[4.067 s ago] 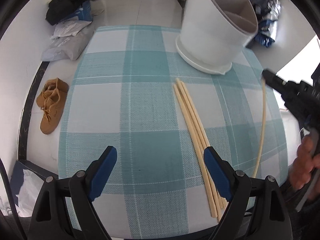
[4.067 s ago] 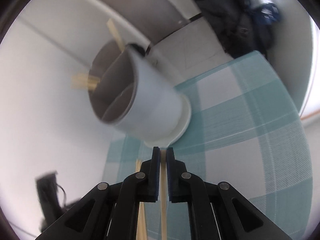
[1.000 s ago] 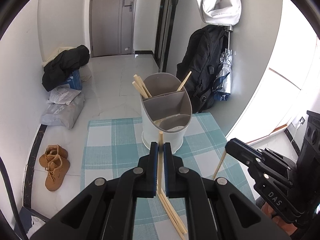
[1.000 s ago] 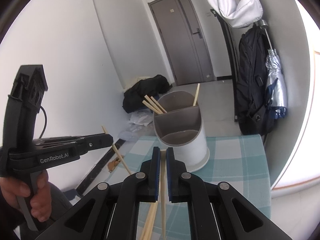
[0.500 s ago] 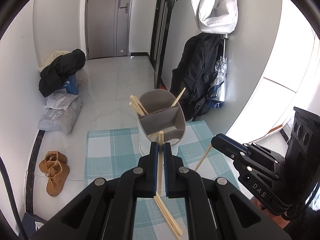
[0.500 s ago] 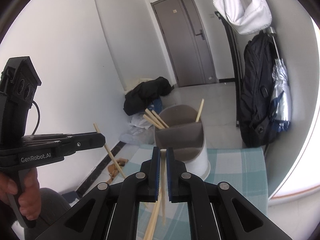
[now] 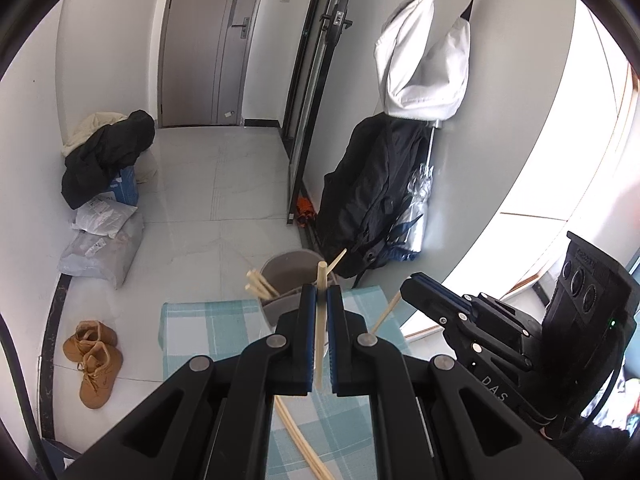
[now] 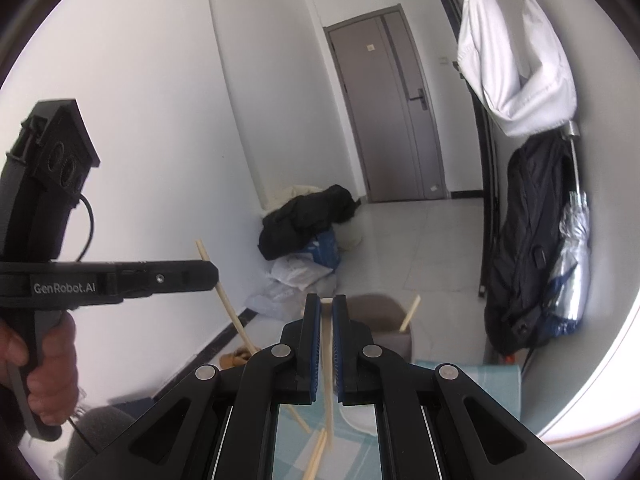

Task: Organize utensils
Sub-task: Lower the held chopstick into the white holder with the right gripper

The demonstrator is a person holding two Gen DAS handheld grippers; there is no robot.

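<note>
My left gripper (image 7: 319, 300) is shut on a wooden chopstick (image 7: 319, 332) and holds it upright, high above the table. My right gripper (image 8: 327, 312) is shut on another wooden chopstick (image 8: 327, 368), also lifted high. The grey and white utensil holder (image 7: 292, 276) stands on the checked tablecloth (image 7: 208, 324) below, with chopsticks in two compartments; it also shows in the right wrist view (image 8: 380, 320). Loose chopsticks (image 7: 298, 440) lie on the cloth. Each gripper shows in the other's view, the right (image 7: 416, 286) and the left (image 8: 208, 272).
Brown shoes (image 7: 94, 360), a pile of clothes and bags (image 7: 104, 160) and a black backpack with a folded umbrella (image 7: 376, 196) are on the floor beyond the table. A white bag (image 7: 424, 64) hangs on the wall.
Both grippers have risen higher with their chopsticks, so the holder and the table look smaller and lower in both views. Four seconds ago the left gripper was open over the table.
</note>
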